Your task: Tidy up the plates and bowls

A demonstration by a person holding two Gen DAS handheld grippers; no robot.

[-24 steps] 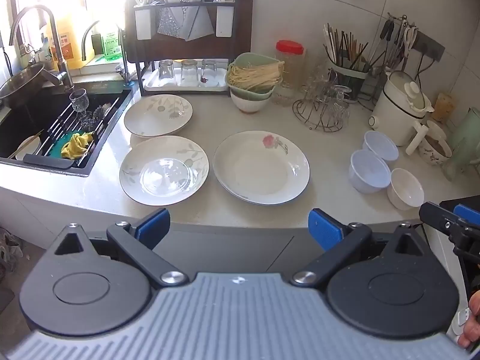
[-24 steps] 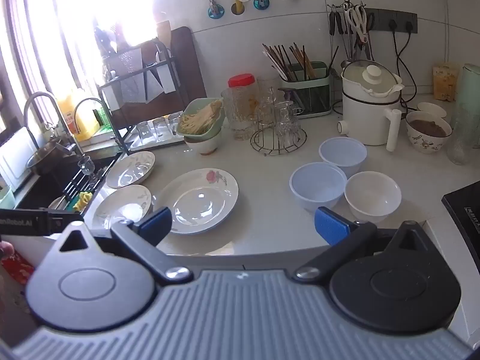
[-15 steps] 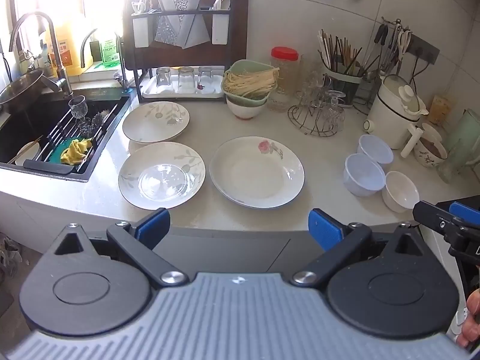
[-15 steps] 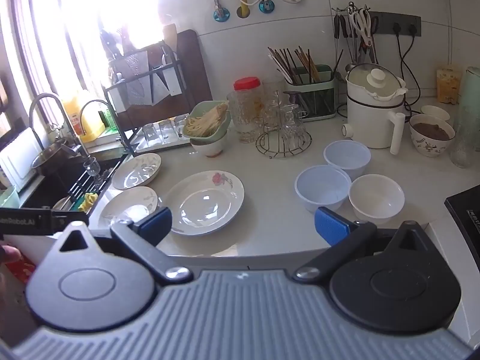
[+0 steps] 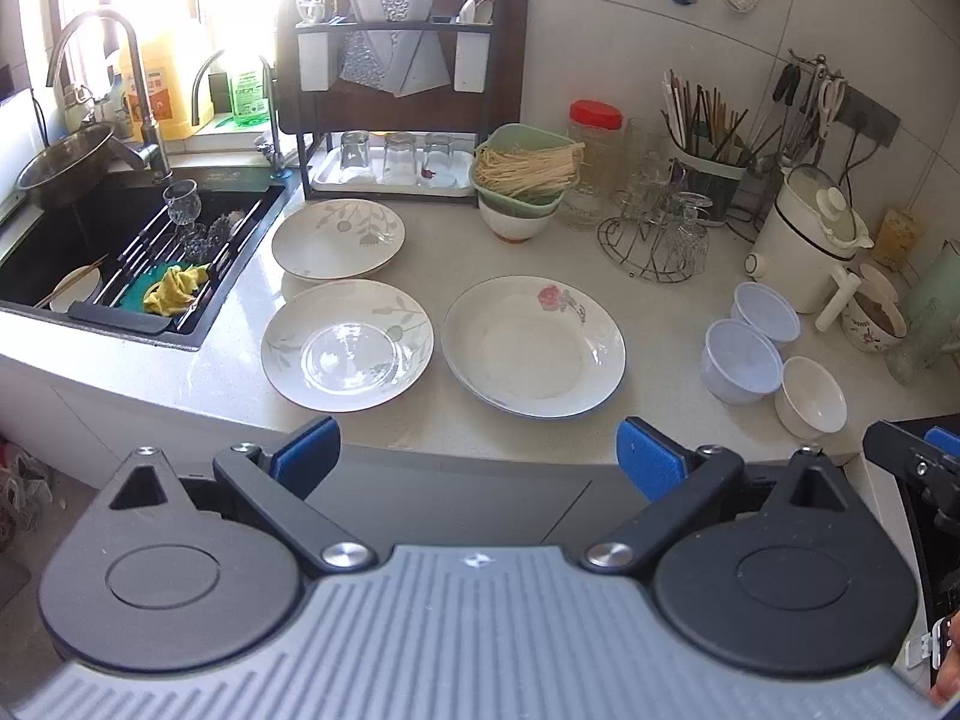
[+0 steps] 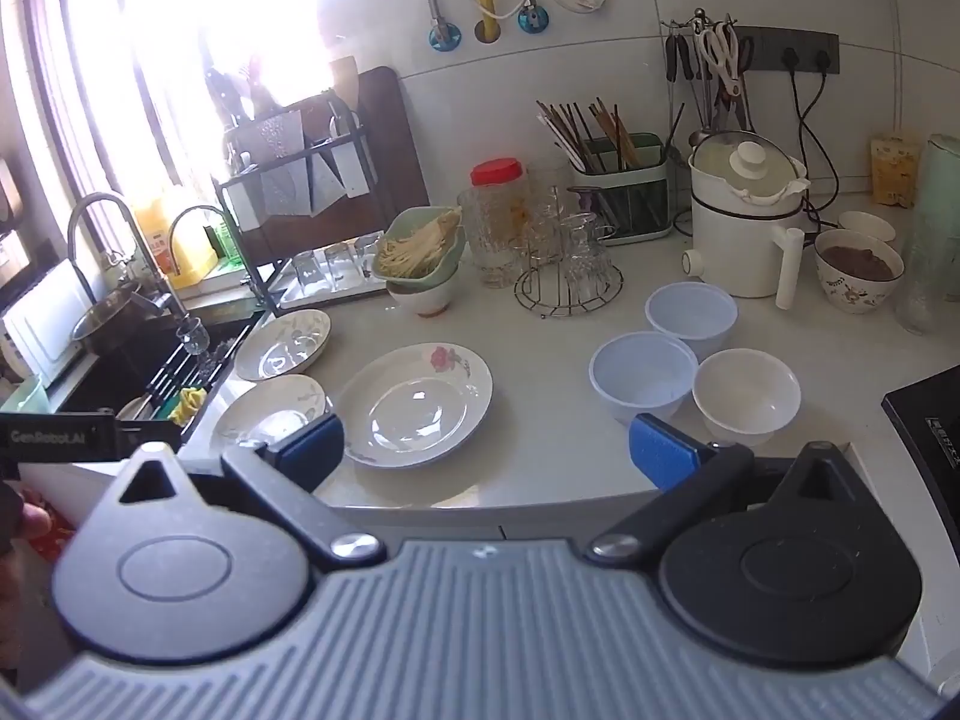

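Hovering off counter [image 5: 648,300] front edge, left gripper [image 5: 480,450] and right gripper [image 6: 487,447] both gaping, empty; leaf plate [image 6: 270,408] partly hiding behind right fingertip [image 6: 312,444].

White rose-printed plate [image 5: 533,354], leaf-patterned plates [image 5: 347,343] — pale-blue bowls [image 5: 741,361], white bowl [image 5: 810,396]

The left gripper [image 5: 479,450] tilts steeply downward, its 2 blue-padded fingers [image 5: 306,449] spread wide with nothing between them; the right gripper [image 6: 486,450] tilts down less steeply, jaws likewise wide and empty; a fingertip [image 6: 27,519] shows at the right view's left edge.
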